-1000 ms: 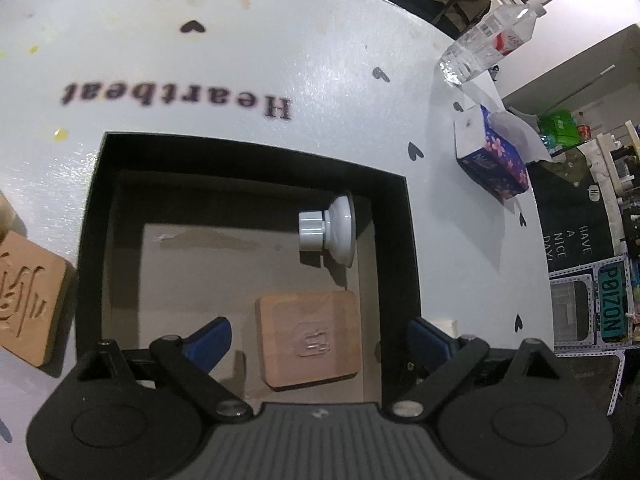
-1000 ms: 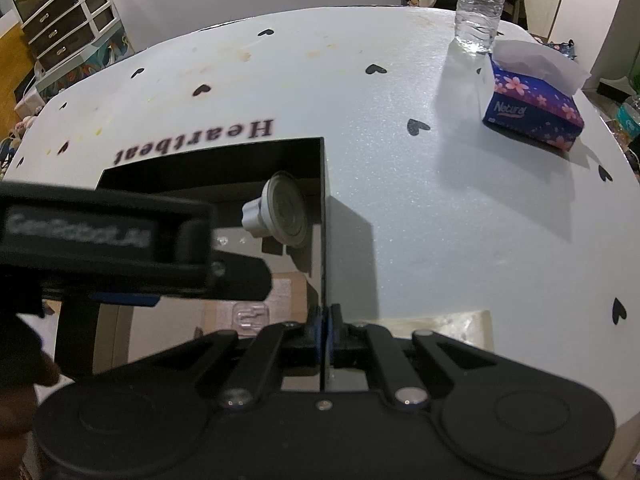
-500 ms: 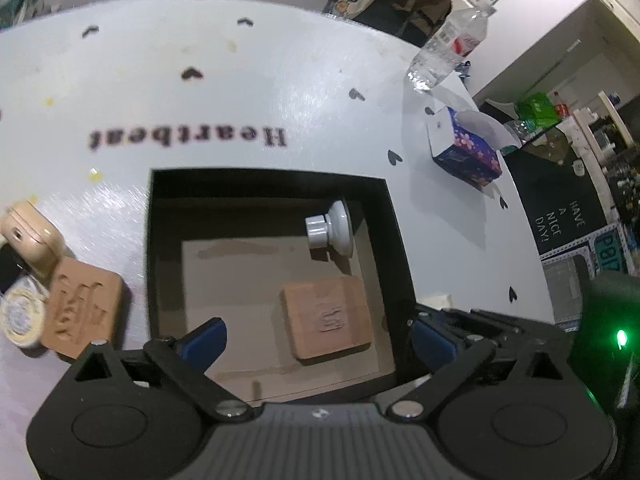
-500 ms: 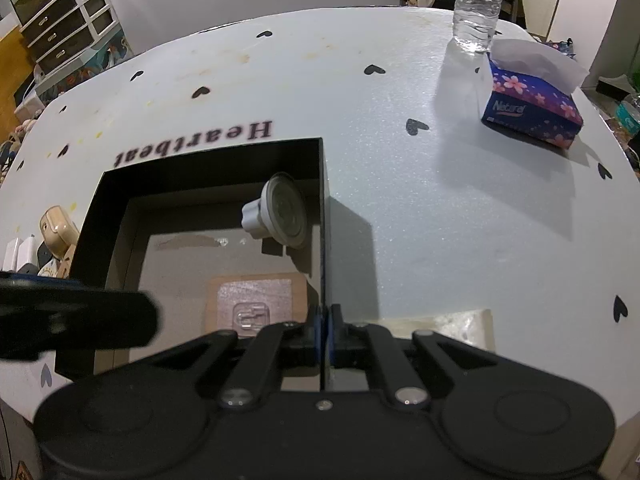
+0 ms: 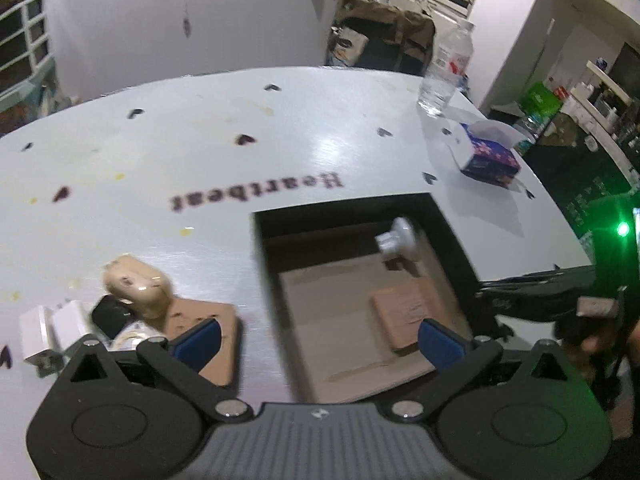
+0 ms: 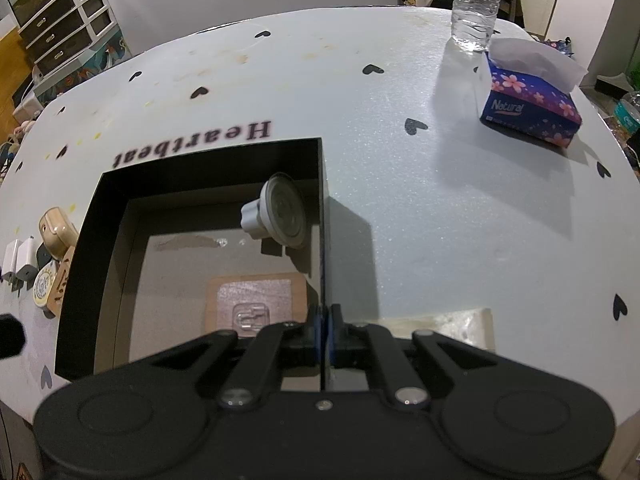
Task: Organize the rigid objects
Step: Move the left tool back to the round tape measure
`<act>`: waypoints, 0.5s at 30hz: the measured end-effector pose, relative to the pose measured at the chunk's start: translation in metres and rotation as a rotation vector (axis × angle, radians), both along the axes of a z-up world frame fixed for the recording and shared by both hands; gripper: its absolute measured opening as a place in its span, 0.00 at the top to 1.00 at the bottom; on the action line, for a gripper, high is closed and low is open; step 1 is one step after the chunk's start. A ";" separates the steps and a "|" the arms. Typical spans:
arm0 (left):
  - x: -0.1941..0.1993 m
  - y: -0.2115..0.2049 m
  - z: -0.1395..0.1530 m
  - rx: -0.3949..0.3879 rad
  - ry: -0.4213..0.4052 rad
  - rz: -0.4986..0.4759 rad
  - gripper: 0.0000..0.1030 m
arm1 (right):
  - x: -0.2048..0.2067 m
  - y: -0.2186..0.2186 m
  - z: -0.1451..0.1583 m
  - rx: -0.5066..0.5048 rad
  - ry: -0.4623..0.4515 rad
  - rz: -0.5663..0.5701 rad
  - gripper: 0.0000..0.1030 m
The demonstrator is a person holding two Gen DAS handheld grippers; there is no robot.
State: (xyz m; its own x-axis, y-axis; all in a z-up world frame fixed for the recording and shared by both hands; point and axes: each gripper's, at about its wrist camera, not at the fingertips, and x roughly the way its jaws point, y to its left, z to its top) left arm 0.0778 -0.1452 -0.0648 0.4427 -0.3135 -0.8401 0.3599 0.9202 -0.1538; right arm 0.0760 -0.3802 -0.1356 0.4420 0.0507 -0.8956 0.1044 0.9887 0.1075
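Observation:
A black open box [image 5: 262,240] sits on the white table. Inside it lie a white suction knob [image 5: 400,240] and a wooden coaster [image 5: 408,312]. My left gripper [image 5: 318,340] hovers above the box's left wall; its jaws are opening with nothing between them. Left of the box are a second wooden coaster [image 5: 212,320], a beige earbud case [image 5: 136,288], white chargers [image 5: 48,328] and a small black item [image 5: 112,316]. My right gripper [image 6: 324,320] is shut on the box's right wall [image 6: 322,200]. The knob [image 6: 280,216] and inner coaster [image 6: 256,300] show there too.
A water bottle [image 5: 444,72] and a flowered tissue box [image 6: 528,104] stand at the far right of the table. A round tin [image 6: 44,288] lies by the left pile. The table's front edge runs close below the box.
My left gripper has risen out of the box and swung left, its jaws wider; the pile left of the box has come into view. The right gripper has not moved.

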 end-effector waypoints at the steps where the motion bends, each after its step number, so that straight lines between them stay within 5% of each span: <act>1: -0.002 0.007 -0.001 0.000 -0.012 0.012 0.00 | 0.000 0.000 0.000 0.000 0.000 0.000 0.96; 6: -0.012 0.037 -0.009 0.007 -0.094 0.069 0.00 | 0.000 0.000 0.000 0.000 0.000 0.000 0.96; 15: -0.021 0.085 -0.032 -0.016 -0.118 0.237 0.00 | 0.000 -0.001 -0.001 -0.003 0.001 0.000 0.96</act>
State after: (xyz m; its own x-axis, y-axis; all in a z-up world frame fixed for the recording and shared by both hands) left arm 0.0565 -0.0604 -0.0967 0.6004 -0.2022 -0.7737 0.1506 0.9788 -0.1389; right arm 0.0762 -0.3809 -0.1362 0.4412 0.0483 -0.8961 0.1043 0.9890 0.1046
